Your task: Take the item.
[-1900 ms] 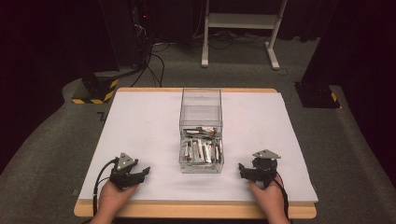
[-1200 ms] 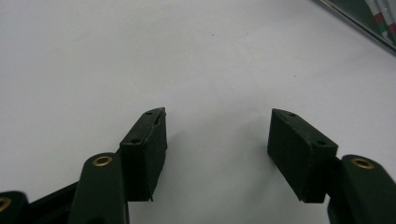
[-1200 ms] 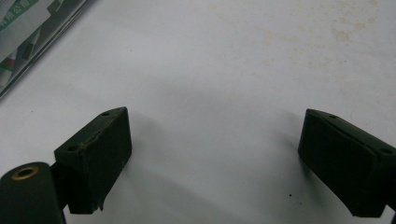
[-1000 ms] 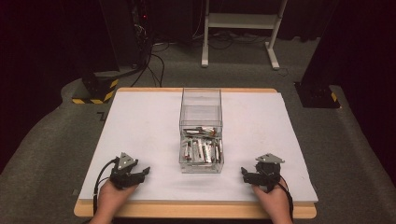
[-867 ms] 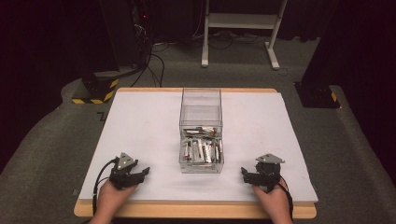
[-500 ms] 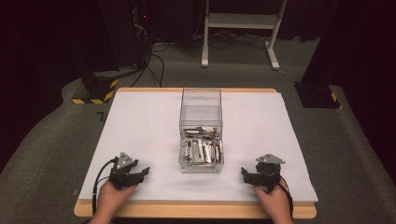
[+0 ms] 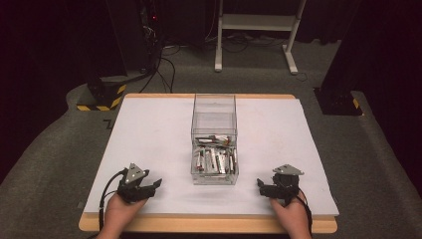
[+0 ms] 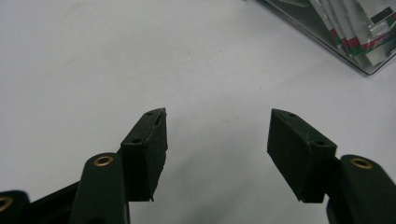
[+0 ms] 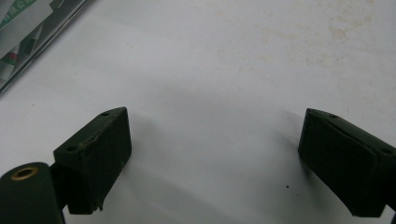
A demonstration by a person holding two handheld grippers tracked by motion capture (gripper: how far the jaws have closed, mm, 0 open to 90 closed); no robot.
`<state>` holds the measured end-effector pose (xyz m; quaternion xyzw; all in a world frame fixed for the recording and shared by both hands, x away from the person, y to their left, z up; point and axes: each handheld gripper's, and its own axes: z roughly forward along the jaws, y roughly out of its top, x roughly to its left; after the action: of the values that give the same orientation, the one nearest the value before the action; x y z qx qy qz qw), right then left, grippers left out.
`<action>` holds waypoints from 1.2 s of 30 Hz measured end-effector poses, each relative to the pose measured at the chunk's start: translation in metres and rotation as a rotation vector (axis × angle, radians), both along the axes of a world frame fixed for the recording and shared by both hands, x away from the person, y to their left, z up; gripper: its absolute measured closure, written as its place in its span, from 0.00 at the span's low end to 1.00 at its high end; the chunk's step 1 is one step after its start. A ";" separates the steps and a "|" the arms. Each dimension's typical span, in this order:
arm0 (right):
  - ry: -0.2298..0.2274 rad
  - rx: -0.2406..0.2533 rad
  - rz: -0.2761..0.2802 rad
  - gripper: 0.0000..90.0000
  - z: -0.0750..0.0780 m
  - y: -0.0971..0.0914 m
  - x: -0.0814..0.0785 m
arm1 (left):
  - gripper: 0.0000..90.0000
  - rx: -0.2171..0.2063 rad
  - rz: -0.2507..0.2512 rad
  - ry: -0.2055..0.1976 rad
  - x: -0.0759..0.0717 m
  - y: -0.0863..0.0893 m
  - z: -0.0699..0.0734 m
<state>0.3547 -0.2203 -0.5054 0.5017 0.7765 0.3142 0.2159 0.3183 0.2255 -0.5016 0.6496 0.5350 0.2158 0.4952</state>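
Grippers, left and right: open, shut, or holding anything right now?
Left gripper: open, nothing between the jaws, over bare white table.
Right gripper: open, nothing between the jaws, beside the clear box of packets.

We seem to be in a lab or test room: a white-topped table point(image 7: 149, 149) stands on grey carpet point(image 7: 54, 164), with dark equipment and tangled cables point(image 7: 164, 64) at upper left, a yellow-and-black striped base point(image 7: 102, 97), and a white stand point(image 7: 256, 30) at top centre.
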 end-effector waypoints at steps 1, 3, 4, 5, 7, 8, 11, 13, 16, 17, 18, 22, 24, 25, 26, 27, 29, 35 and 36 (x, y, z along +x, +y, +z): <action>0.000 0.000 0.000 0.10 0.000 0.000 0.000 | 0.42 0.007 -0.006 -0.001 0.000 0.000 0.000; 0.000 0.000 0.000 0.10 0.000 0.000 0.000 | 0.42 0.008 -0.012 -0.006 -0.002 -0.002 0.001; 0.000 0.000 0.000 0.10 0.000 0.000 0.000 | 0.42 -0.003 -0.012 -0.019 -0.002 -0.004 0.002; 0.000 0.000 0.000 0.10 0.000 0.000 0.000 | 0.42 0.004 -0.018 -0.023 -0.003 -0.004 0.002; -0.001 -0.001 0.000 0.10 0.000 0.000 0.000 | 0.42 0.015 -0.026 -0.030 -0.004 -0.005 0.004; -0.002 -0.002 0.002 0.10 0.000 0.000 0.000 | 0.41 0.005 -0.023 -0.034 -0.004 -0.006 0.005; -0.001 -0.001 0.000 0.10 0.000 0.000 0.000 | 0.41 -0.004 -0.023 -0.037 -0.005 -0.008 0.007; -0.001 -0.001 -0.001 0.10 0.000 0.000 0.000 | 0.40 0.005 -0.030 -0.037 -0.005 -0.008 0.008; -0.001 0.000 -0.001 0.10 0.000 0.000 0.000 | 0.40 0.007 -0.035 -0.034 -0.006 -0.008 0.009; -0.001 0.000 -0.001 0.10 0.000 0.000 0.000 | 0.40 0.001 -0.035 -0.033 -0.006 -0.009 0.009; -0.001 0.000 -0.001 0.10 0.000 0.000 0.000 | 0.40 -0.004 -0.035 -0.033 -0.006 -0.009 0.009; -0.001 0.000 0.000 0.10 0.000 0.000 0.000 | 0.40 -0.015 -0.042 -0.029 -0.006 -0.014 0.009; 0.000 0.000 -0.001 0.10 0.000 0.000 0.000 | 0.40 -0.019 -0.043 -0.030 -0.007 -0.017 0.010; 0.000 0.000 -0.001 0.10 0.000 0.000 0.000 | 0.40 -0.024 -0.046 -0.030 -0.007 -0.018 0.010; -0.001 0.000 -0.001 0.10 0.000 0.000 0.000 | 0.40 -0.026 -0.048 -0.034 -0.008 -0.020 0.011; 0.000 0.000 -0.001 0.10 0.000 0.000 0.000 | 0.40 -0.014 -0.059 -0.030 -0.008 -0.019 0.012; 0.000 0.001 -0.001 0.10 0.000 0.000 0.000 | 0.40 -0.023 -0.063 -0.033 -0.009 -0.022 0.013; -0.001 0.000 0.000 0.10 0.000 0.000 0.000 | 0.40 -0.037 -0.067 -0.044 -0.011 -0.027 0.017; 0.000 0.001 -0.001 0.10 0.000 0.000 0.000 | 0.39 -0.025 -0.077 -0.042 -0.012 -0.026 0.018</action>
<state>0.3546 -0.2203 -0.5055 0.5022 0.7761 0.3145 0.2158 0.3066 0.1994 -0.4837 0.6590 0.5017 0.2033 0.5222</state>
